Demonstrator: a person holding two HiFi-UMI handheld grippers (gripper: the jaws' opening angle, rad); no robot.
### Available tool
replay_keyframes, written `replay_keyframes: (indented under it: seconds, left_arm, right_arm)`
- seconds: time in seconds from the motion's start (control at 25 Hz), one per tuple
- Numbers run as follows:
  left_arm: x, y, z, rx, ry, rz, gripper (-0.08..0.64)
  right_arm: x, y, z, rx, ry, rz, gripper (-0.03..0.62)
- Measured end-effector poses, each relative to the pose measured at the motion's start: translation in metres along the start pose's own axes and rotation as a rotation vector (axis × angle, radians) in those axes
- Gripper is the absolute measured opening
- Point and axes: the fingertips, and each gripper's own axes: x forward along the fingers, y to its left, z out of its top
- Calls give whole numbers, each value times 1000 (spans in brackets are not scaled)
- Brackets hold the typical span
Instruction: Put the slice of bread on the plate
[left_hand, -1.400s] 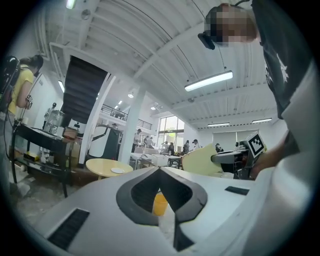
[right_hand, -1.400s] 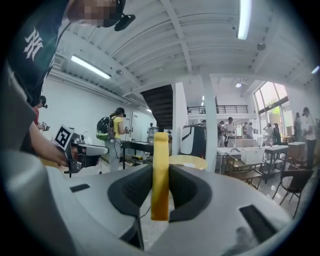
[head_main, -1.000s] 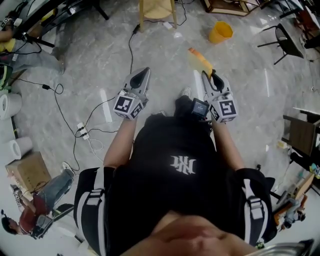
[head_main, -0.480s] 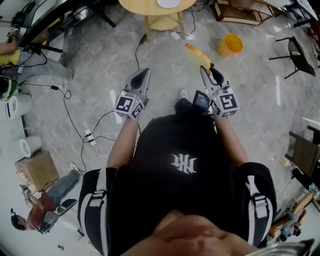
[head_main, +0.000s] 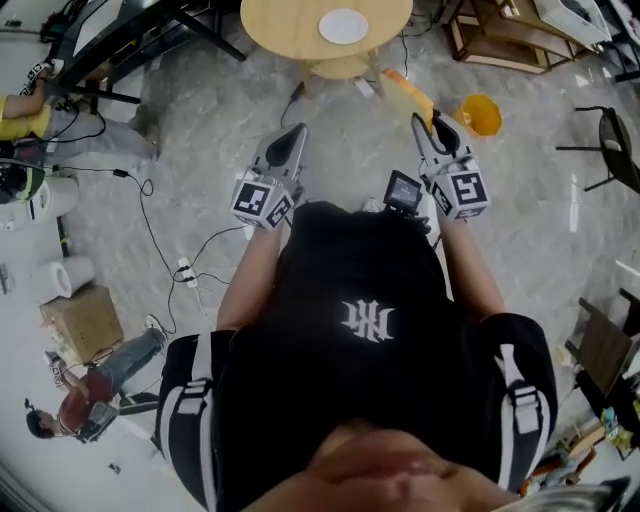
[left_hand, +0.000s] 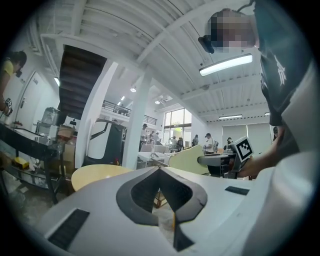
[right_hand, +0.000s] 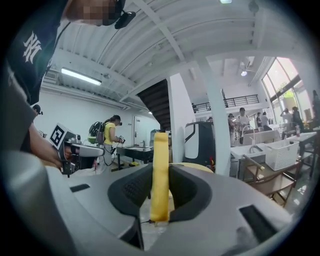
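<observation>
While our R gripper (head_main: 430, 124) clamps the bread slice (head_main: 408, 92), L gripper (head_main: 297, 132) stays closed, empty; plate (head_main: 343, 25) sits back from tabletop's (head_main: 280, 25) near edge.

The table (head_main: 280, 30) swings fully into the top of the frame, its plate (head_main: 344, 26) now showing, and the bread slice (head_main: 410, 95) in the right gripper (head_main: 425, 122) draws close to its edge.
</observation>
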Motion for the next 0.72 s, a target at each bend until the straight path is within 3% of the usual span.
replay_keyframes:
  seconds: [0.32,0.6,0.72]
  left_arm:
    - [35,71,6,6,20,53,11]
    - [108,146,-3,-74,18,-8,11]
    - [151,179,6,-55,30,-75,11]
  right_arm:
    - [67,-29,-13,36,34,9,91]
    - [137,-73,-1,28,56,-80,91]
    - [172,-89,21,-8,61,-107,91]
